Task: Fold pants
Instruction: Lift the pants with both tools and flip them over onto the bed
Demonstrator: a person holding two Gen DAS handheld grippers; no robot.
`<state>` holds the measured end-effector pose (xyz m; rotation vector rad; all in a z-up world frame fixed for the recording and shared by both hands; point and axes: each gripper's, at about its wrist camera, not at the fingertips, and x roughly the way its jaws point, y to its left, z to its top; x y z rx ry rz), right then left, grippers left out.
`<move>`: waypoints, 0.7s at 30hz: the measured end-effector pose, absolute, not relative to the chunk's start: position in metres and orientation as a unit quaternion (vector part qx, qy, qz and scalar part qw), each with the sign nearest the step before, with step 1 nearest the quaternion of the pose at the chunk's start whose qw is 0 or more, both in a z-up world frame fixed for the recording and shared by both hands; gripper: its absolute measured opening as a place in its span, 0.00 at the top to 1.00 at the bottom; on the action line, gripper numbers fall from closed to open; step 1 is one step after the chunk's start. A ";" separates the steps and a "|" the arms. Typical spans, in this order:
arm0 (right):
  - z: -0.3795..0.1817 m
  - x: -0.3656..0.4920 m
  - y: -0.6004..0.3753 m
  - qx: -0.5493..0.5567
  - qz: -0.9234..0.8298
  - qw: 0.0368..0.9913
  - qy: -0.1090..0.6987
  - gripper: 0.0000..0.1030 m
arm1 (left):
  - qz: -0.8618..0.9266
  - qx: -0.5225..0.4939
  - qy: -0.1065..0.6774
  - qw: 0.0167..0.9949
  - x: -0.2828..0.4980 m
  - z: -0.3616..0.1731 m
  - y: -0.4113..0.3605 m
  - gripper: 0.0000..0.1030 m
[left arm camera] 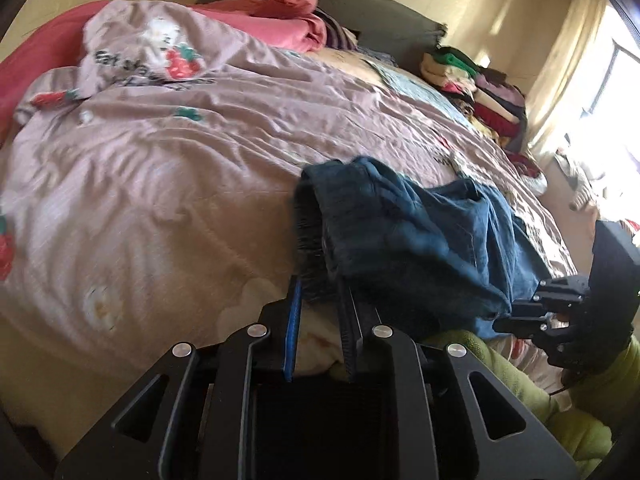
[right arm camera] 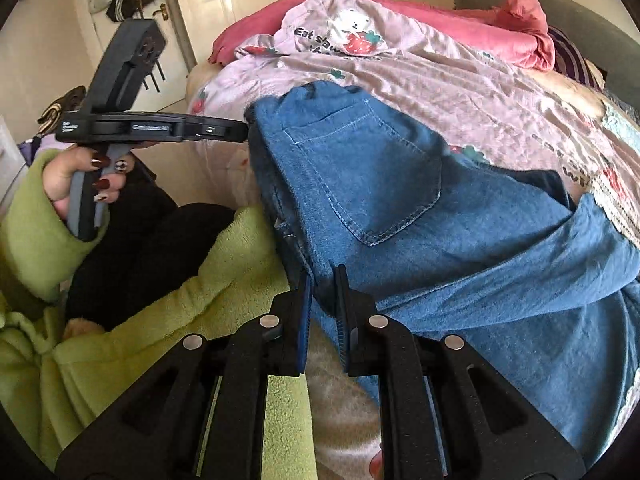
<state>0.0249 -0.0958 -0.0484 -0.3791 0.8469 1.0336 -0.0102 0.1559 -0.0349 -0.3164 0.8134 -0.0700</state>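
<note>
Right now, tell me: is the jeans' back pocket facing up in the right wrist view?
Yes, the stitched back pocket of the blue jeans shows on top, facing the camera.

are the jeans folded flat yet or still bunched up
Still bunched. The jeans hang crumpled between the left gripper and right gripper, each clamped on the fabric, sagging onto the bedspread, not laid flat.

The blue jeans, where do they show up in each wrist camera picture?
Left wrist: blue jeans lower right of centre, bunched on the bed.
Right wrist: jeans fill centre and right, back pocket showing.
Shared landmark: the strawberry bear print on the pink duvet.
</note>
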 end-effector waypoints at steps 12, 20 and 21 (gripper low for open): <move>-0.059 0.019 -0.102 -0.161 0.486 0.758 0.404 0.83 | -0.072 -0.047 0.425 0.901 0.039 -0.035 0.080 0.82; -0.037 0.040 -0.127 -0.108 0.449 0.799 0.386 0.66 | -0.085 -0.083 0.429 0.895 0.040 -0.055 0.094 0.82; -0.036 0.044 -0.126 -0.104 0.443 0.802 0.386 0.66 | -0.086 -0.084 0.428 0.896 0.039 -0.057 0.093 0.82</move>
